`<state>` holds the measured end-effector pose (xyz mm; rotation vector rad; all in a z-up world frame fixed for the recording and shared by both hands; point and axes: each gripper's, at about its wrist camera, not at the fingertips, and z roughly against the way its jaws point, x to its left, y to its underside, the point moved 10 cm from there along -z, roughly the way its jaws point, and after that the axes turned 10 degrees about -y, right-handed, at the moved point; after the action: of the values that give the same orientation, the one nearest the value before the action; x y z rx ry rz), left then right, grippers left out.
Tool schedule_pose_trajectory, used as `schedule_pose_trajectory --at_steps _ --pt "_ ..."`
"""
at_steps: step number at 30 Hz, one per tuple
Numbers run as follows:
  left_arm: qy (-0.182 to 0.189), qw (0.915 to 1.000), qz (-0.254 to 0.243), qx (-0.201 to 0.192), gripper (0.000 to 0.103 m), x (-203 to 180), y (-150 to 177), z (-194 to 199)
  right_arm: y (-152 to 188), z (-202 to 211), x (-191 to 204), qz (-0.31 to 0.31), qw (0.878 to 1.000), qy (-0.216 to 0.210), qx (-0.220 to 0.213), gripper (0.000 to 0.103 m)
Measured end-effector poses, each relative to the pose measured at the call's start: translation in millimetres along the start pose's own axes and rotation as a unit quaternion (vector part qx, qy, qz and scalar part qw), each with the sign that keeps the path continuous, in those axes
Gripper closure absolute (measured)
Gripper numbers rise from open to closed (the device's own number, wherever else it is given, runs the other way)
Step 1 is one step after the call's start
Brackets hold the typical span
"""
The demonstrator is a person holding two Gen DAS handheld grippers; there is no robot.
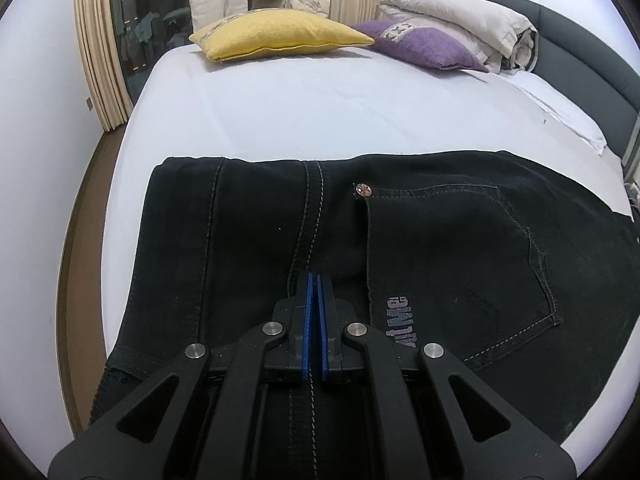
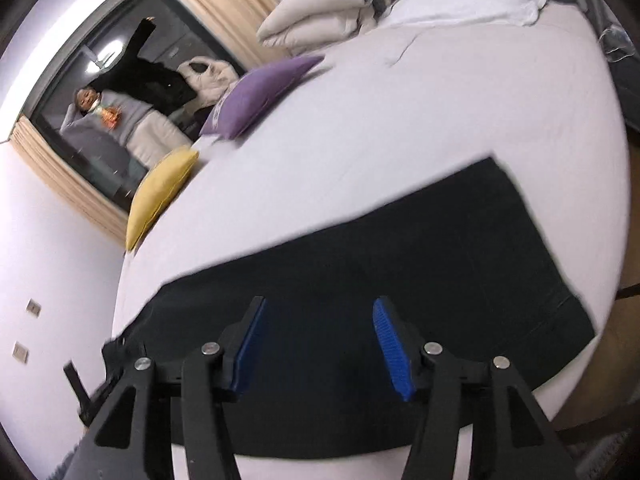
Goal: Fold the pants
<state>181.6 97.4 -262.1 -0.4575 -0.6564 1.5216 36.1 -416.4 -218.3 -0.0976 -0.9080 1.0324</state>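
Here, pants [image 1: 400, 240] are laid flat near bed's [image 1: 320, 112] front edge, well short of yellow pillow [image 1: 276, 36]. Left gripper [image 1: 314, 280] is held together over centre seam (grip on cloth not discernible). Right gripper [image 2: 318, 320], jaws apart and empty, is held above leg; hem should be pinched squarely, edges matched before folding.

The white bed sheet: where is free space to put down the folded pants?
The white bed sheet lies bare between the black denim pants and the yellow pillow and purple pillow. The far end is crowded: both pillows and a rolled beige duvet.
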Motion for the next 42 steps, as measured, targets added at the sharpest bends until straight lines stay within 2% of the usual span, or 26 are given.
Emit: schedule_pose_trajectory --at_steps 1,3,4,5,6,7,8,9,10,13,14,15,16,17,18,19,20,21,22,23,25,27,30,34,39,42 --pt "0.001 1.0000 0.000 0.001 0.100 0.3 0.0 0.1 4.6 0.2 -31.8 -0.025 0.999 0.027 0.011 0.060" --pt "0.003 1.0000 0.001 0.003 0.100 1.2 -0.3 0.1 1.6 15.7 -59.4 -0.050 0.998 0.031 -0.008 0.099" --pt "0.004 1.0000 0.002 0.002 0.100 1.5 0.2 0.4 -2.6 31.8 -76.5 -0.060 0.996 0.069 -0.022 0.103" --pt "0.003 1.0000 0.002 0.002 0.100 1.5 0.2 0.3 -8.3 48.4 -88.8 -0.060 0.991 0.113 -0.036 0.102" --pt "0.002 1.0000 0.002 0.002 0.100 0.9 0.0 0.3 -12.0 59.6 -96.0 -0.057 0.986 0.152 -0.045 0.096" --pt "0.000 1.0000 0.000 0.001 0.100 0.7 0.3 0.3 -15.5 74.2 -95.0 -0.058 0.982 0.170 -0.058 0.086" --pt "-0.001 1.0000 -0.001 0.001 0.100 -0.3 0.2 0.8 -16.3 83.8 -86.4 -0.059 0.982 0.161 -0.073 0.079" --pt "-0.003 1.0000 -0.003 0.000 0.100 -1.2 0.5 1.8 -17.9 89.6 -68.5 -0.054 0.987 0.125 -0.087 0.065" --pt "-0.004 1.0000 -0.003 0.000 0.100 -1.9 0.1 1.8 -14.4 86.2 -51.7 -0.046 0.991 0.094 -0.087 0.057" --pt "-0.006 1.0000 -0.005 0.000 0.100 -2.6 0.4 2.7 7.5 62.5 -17.6 -0.012 0.999 0.008 -0.047 0.044" --pt "-0.007 1.0000 -0.005 0.000 0.100 -2.8 0.4 2.8 15.2 53.0 -21.0 -0.006 1.000 0.010 -0.028 0.043" --pt "-0.006 1.0000 -0.005 0.000 0.100 -2.9 0.2 2.7 21.8 44.9 -32.6 -0.013 0.999 0.040 -0.015 0.044" --pt "-0.005 1.0000 -0.004 0.000 0.100 -3.0 0.2 2.7 27.6 42.8 -60.7 -0.041 0.996 0.080 -0.009 0.050" --pt "-0.005 1.0000 -0.004 0.000 0.100 -3.6 0.2 2.8 25.4 45.1 -72.3 -0.060 0.995 0.075 -0.019 0.063" --pt "-0.004 1.0000 -0.003 0.000 0.100 -4.2 0.2 3.0 23.6 53.7 -85.9 -0.079 0.993 0.079 -0.030 0.088" --pt "-0.004 1.0000 -0.002 -0.001 0.100 -4.1 0.4 2.9 21.4 64.0 -96.3 -0.085 0.989 0.118 -0.031 0.103" --pt "-0.004 1.0000 -0.001 -0.001 0.100 -4.6 0.7 2.8 18.3 80.0 -104.5 -0.074 0.981 0.175 -0.036 0.103" --pt "-0.004 1.0000 -0.001 -0.001 0.100 -4.7 0.9 2.9 18.1 95.0 -109.6 -0.062 0.968 0.239 -0.040 0.092" --pt "-0.004 1.0000 0.000 -0.002 0.100 -4.0 1.1 3.1 14.9 115.6 -111.5 -0.050 0.951 0.300 -0.049 0.068" --pt "-0.003 1.0000 0.000 -0.002 0.100 -4.0 1.2 3.5 11.0 132.0 -105.8 -0.045 0.947 0.309 -0.071 0.060" --pt "-0.001 1.0000 0.002 -0.002 0.100 -2.4 0.9 3.4 9.9 151.7 -91.0 -0.047 0.952 0.284 -0.104 0.040" --pt "-0.002 1.0000 0.001 -0.002 0.100 -2.3 0.8 4.1 18.9 156.5 -77.7 -0.068 0.958 0.246 -0.128 0.033" --pt "-0.008 1.0000 -0.003 -0.002 0.100 -2.5 0.4 5.1 32.7 133.3 -68.4 -0.141 0.967 0.158 -0.141 0.033" --pt "-0.011 0.9999 -0.005 -0.001 0.100 -2.8 -0.8 6.3 46.7 116.6 -86.6 -0.212 0.960 0.107 -0.144 0.033" --pt "-0.015 0.9999 -0.006 -0.001 0.100 -4.2 -0.6 6.2 46.0 81.7 -89.2 -0.285 0.943 0.068 -0.156 0.033" --pt "-0.014 0.9999 -0.005 -0.001 0.100 -4.1 -0.8 6.0 47.2 75.1 -93.0 -0.304 0.938 0.065 -0.151 0.033"
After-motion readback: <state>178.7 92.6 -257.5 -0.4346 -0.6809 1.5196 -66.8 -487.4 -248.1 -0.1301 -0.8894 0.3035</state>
